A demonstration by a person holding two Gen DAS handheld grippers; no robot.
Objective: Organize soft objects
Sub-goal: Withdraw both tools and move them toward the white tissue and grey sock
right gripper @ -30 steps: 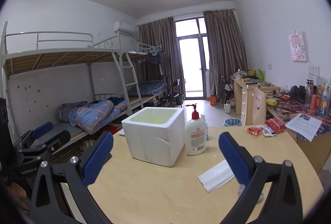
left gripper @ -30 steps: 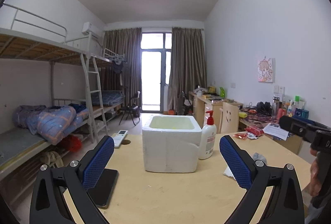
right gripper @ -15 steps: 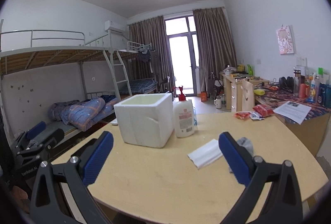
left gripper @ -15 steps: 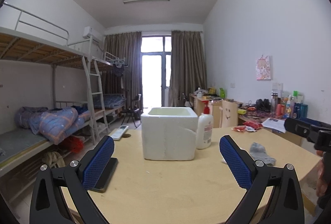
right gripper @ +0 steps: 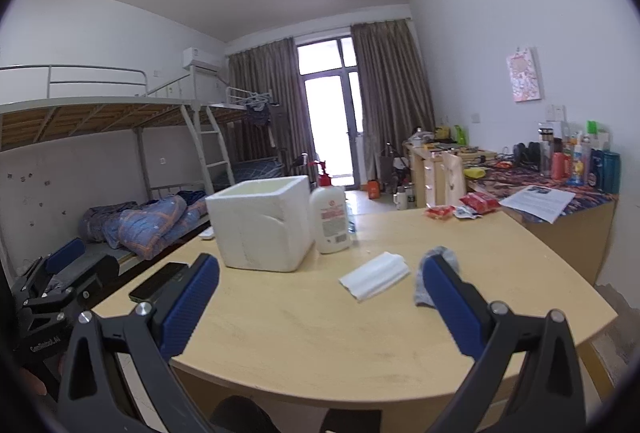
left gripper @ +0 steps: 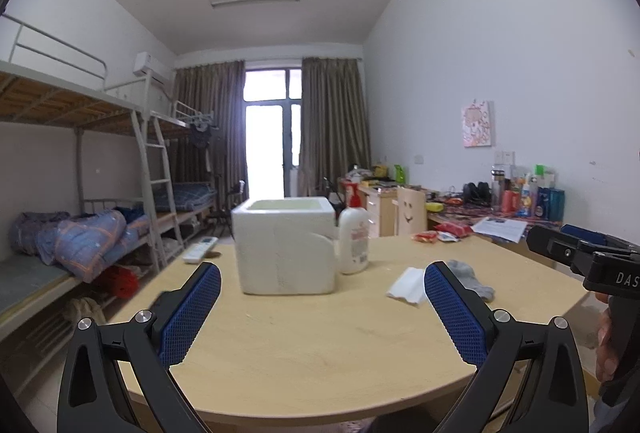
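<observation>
Both grippers wide — grey sock [right gripper: 438,260], foam box [right gripper: 262,229]

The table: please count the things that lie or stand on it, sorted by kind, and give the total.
Soft things: 2, the grey sock and the folded white cloth.
Containers: 2, the foam box and the pump bottle.
Electronics: 2, the phone and the remote control.
Red snack packets: about 3.
Total: about 9.

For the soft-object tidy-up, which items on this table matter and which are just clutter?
Belongs to the job:
- grey sock
- folded white cloth
- white foam box, the likely container
- left gripper and right gripper, both open and empty

Just lying about:
- lotion pump bottle
- black phone
- white remote
- red snack packets
</observation>
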